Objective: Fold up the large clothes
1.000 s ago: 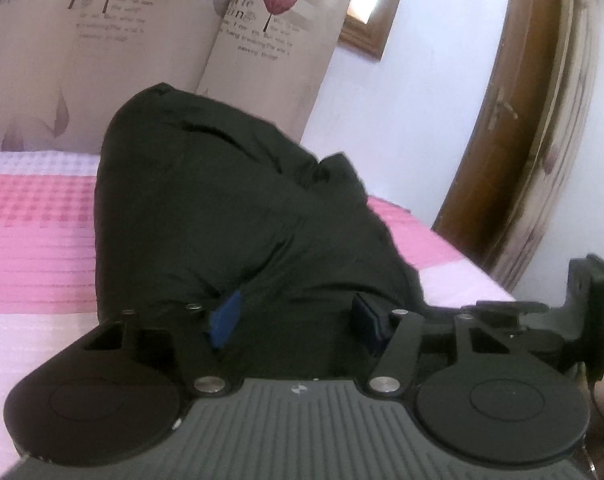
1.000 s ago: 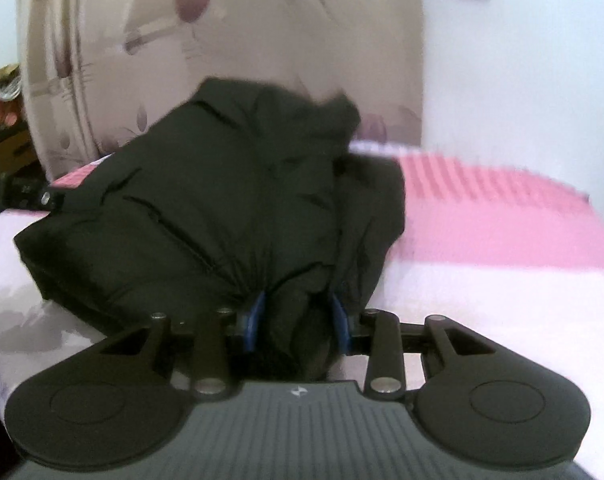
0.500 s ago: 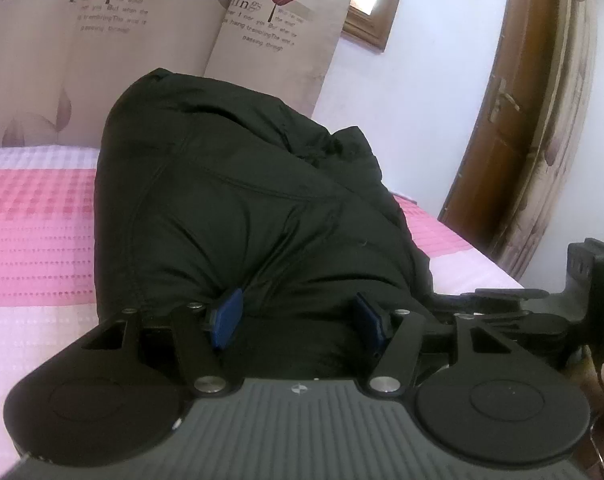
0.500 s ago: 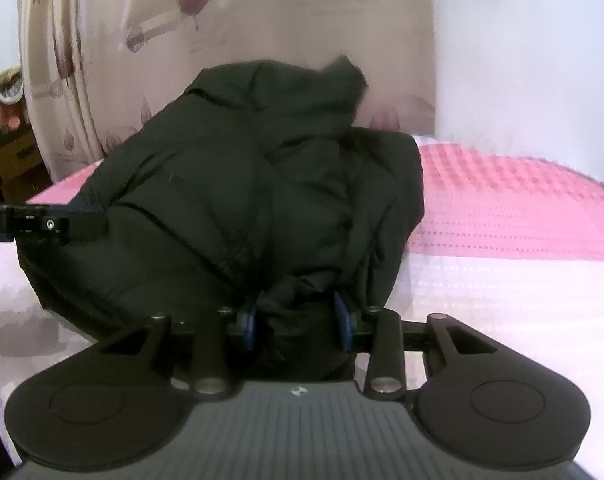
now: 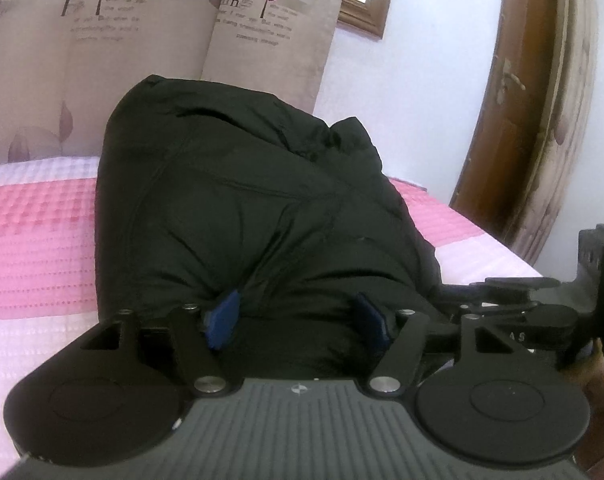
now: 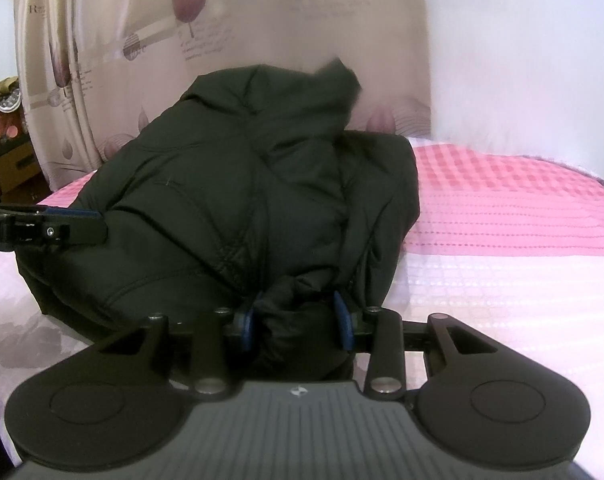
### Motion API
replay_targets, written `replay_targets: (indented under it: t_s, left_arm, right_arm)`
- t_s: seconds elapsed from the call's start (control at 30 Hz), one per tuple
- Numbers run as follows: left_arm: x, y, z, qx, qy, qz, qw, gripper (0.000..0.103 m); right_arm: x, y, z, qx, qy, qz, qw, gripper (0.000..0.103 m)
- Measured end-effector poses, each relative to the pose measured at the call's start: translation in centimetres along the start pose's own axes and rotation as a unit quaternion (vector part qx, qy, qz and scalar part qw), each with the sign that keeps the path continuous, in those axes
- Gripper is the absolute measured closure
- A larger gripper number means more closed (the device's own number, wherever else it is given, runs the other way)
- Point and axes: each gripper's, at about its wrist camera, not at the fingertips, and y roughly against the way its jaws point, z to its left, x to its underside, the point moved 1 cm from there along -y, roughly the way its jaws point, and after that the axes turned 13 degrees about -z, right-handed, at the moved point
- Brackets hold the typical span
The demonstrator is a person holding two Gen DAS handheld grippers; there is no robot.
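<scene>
A bulky black padded jacket (image 5: 241, 208) lies heaped on the pink and white bed (image 5: 33, 240). Its far part is humped up in front of the curtain. My left gripper (image 5: 297, 318) has the jacket's near edge between its blue pads, and its jaws are opening. In the right wrist view the same jacket (image 6: 241, 200) fills the middle, and my right gripper (image 6: 295, 316) is shut on a bunched fold of its near edge. The left gripper's fingers (image 6: 69, 228) reach in from the left onto the jacket's side. The right gripper's body (image 5: 542, 312) shows at the right of the left wrist view.
A beige curtain (image 5: 161, 40) with leaf prints hangs behind the bed. A brown wooden door (image 5: 514, 120) stands at the right. The pink and white bedspread (image 6: 502, 220) stretches right of the jacket. A cluttered dresser (image 6: 1, 152) stands at the far left.
The jacket's far part has risen higher against the curtain. The left gripper's fingers have come into the right wrist view from the left. The left pads stand slightly wider apart.
</scene>
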Motion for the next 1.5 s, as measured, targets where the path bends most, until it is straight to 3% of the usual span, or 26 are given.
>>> replay_targets:
  t_s: [0.47, 0.97, 1.03, 1.17, 1.23, 1.33, 1.5]
  left_arm:
    - [0.2, -0.1, -1.0, -0.002, -0.039, 0.003, 0.9992, 0.028]
    - [-0.4, 0.7, -1.6, -0.005, -0.042, 0.002, 0.9991, 0.021]
    - [-1.1, 1.9, -2.1, 0.003, -0.026, -0.015, 0.9995, 0.016]
    - [-2.4, 3.4, -3.7, 0.073, -0.014, -0.060, 0.9954, 0.011]
    - [-2.1, 2.3, -4.3, 0.077, -0.029, -0.049, 0.9954, 0.011]
    - [-0.1, -0.2, -3.4, 0.101, 0.010, -0.003, 0.9948, 0.014]
    - [1.5, -0.9, -3.4, 0.090, -0.002, 0.002, 0.9959, 0.013]
  right_arm:
    - [0.1, 0.0, 0.0, 0.002, 0.003, -0.002, 1.000, 0.065]
    - [0.1, 0.0, -0.1, 0.001, 0.000, -0.001, 1.000, 0.064]
    - [0.0, -0.1, -0.2, 0.001, -0.002, -0.001, 1.000, 0.064]
    - [0.0, -0.1, -0.1, 0.000, -0.007, -0.002, 1.000, 0.064]
    - [0.0, 0.0, 0.0, 0.002, -0.008, -0.004, 1.000, 0.064]
    - [0.1, 0.1, -0.1, -0.001, -0.020, -0.006, 1.000, 0.063]
    - [-1.2, 1.0, -1.6, -0.018, -0.067, -0.007, 0.998, 0.059]
